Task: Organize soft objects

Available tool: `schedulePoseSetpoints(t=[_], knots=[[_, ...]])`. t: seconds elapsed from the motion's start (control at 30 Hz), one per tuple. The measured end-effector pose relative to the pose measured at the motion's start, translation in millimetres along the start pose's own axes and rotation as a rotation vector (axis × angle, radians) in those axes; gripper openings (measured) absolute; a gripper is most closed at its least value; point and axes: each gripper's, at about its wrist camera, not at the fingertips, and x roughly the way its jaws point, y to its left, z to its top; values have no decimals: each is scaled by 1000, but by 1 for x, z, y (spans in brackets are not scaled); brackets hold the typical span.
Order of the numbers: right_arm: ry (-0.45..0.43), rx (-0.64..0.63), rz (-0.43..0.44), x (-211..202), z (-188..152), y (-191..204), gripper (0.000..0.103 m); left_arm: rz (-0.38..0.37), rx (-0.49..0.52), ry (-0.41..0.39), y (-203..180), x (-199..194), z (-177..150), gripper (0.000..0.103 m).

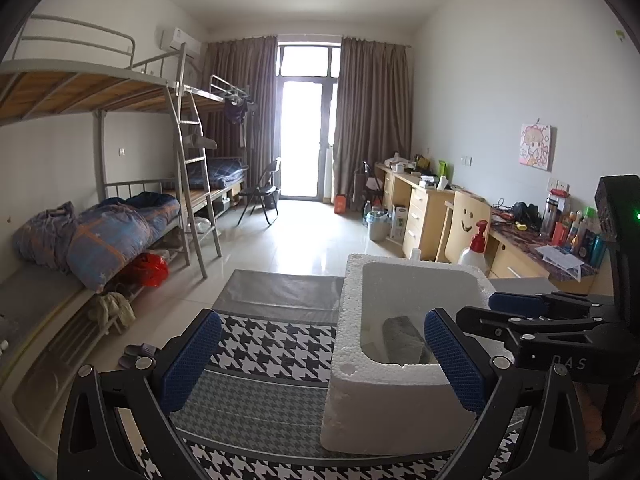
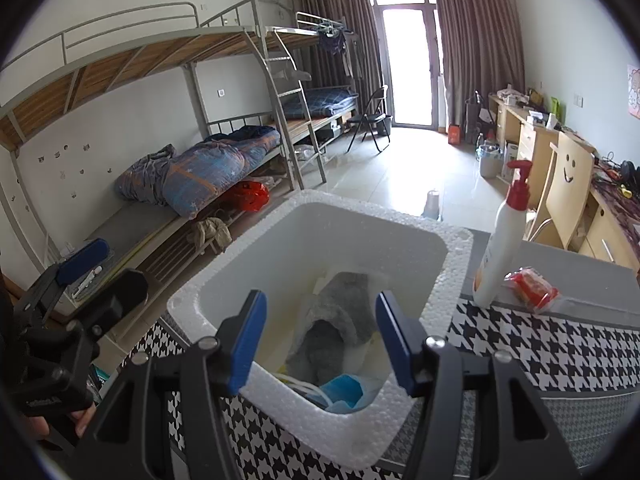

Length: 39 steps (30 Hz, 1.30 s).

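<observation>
"DAS" lettering (image 1: pixel 570 363) on right gripper (image 1: pixel 516 312)

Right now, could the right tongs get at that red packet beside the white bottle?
Probably yes. The right tongs stand open and empty over the foam box. The red packet lies in the open on the cloth, touching the pump bottle, which could get bumped.

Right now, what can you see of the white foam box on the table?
The white foam box looks like thick, pebbled polystyrene, rectangular with rounded inner corners, open-topped, no lid in view. It sits upright on the houndstooth cloth. Inside lie a grey fuzzy slipper, white fabric and something blue. The right gripper hovers open above it.
</observation>
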Motion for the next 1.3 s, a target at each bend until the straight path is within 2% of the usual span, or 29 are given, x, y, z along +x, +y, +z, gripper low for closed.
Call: schedulePoseSetpoints(t=[0.13, 0.2, 0.37, 0.47, 1.3], knots=[[-26, -6, -8, -10, 0, 1, 62, -8, 6, -8, -3, -4, 2, 102], [-48, -11, -20, -16, -1, 2, 68, -13, 7, -12, -4, -6, 2, 102], [-138, -24, -77, -39, -6, 4, 91, -19, 12, -10, -7, -8, 2, 102], [-178, -51, -105, -49, -9, 6, 97, -24, 16, -13, -11, -11, 2, 102], [-279, -10, -170, -109, -44, -10, 97, -113, 70, -67, -48, -54, -11, 102]])
